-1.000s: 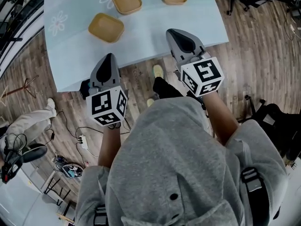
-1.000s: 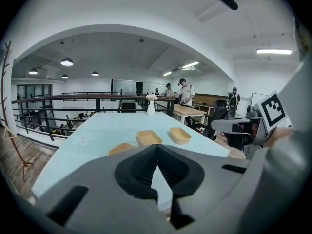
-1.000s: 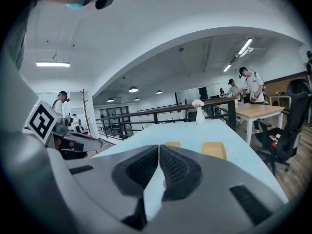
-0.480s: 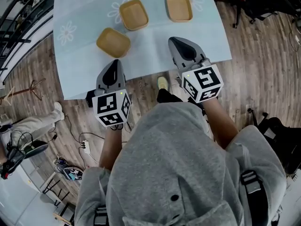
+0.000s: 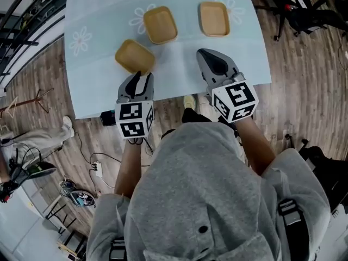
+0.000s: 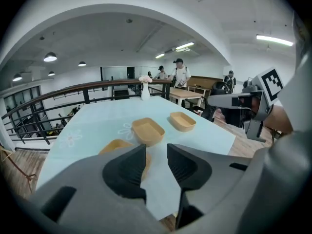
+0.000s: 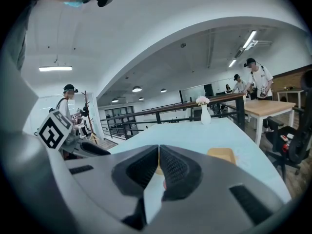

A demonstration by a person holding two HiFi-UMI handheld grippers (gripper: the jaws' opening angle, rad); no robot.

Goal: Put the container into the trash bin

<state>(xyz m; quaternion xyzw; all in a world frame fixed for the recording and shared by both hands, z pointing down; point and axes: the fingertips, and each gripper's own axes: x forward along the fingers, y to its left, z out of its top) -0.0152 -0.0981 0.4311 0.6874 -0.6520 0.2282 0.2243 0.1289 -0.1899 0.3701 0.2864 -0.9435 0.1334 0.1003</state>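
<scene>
Three shallow tan containers lie on a pale blue table (image 5: 98, 15): a near one (image 5: 134, 56), a middle one (image 5: 160, 24) and a far right one (image 5: 213, 18). My left gripper (image 5: 141, 75) hovers at the table's front edge, just short of the near container (image 6: 114, 146). Its jaws are opening and nothing is between them (image 6: 156, 152). My right gripper (image 5: 203, 53) is over the table's front right part, shut and empty (image 7: 159, 152). One container (image 7: 222, 155) lies ahead of it to the right. No trash bin is in view.
A white vase with flowers (image 6: 145, 89) stands at the table's far end. Wooden floor surrounds the table, with cables and a power strip (image 5: 97, 169) at the left and a black chair (image 5: 304, 10) at the upper right. People stand in the background (image 6: 181, 75).
My left gripper has moved forward and down toward the near container, and its jaws have gone from shut to open. The right gripper has moved forward a little over the table.
</scene>
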